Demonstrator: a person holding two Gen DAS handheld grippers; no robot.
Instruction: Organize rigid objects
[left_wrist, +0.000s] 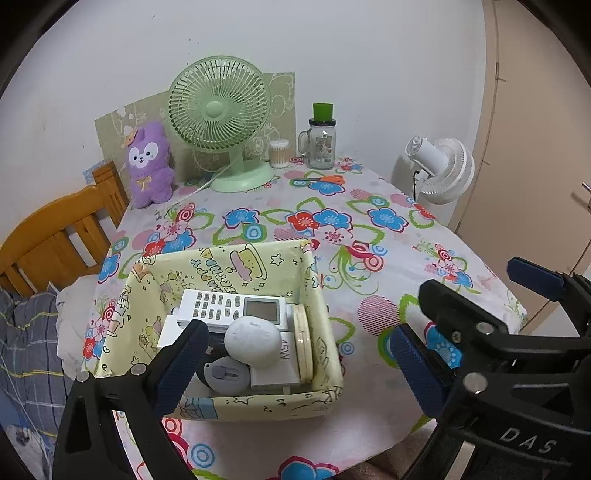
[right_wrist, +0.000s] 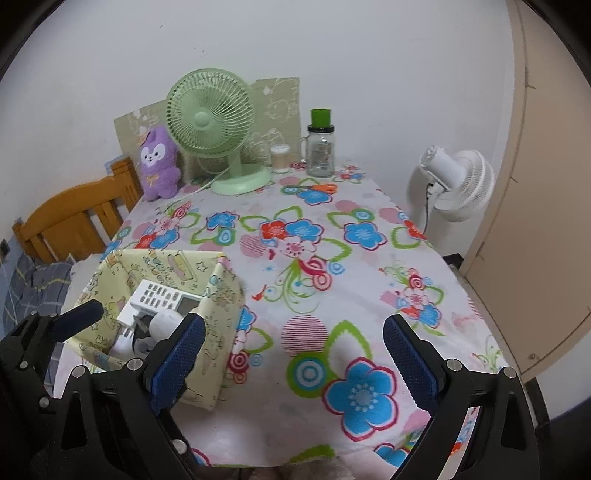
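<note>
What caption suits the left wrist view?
Open left gripper above a yellow patterned fabric box holding a white remote control.

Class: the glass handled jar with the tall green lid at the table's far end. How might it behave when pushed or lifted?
The glass jar is probably rigid, breakable and slippery. Its tall green lid may make it tippy if pushed high.

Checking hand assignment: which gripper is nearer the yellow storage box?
Left. The left gripper hovers open right over the yellow storage box; the right gripper sits open beside it, over bare tablecloth.
</note>
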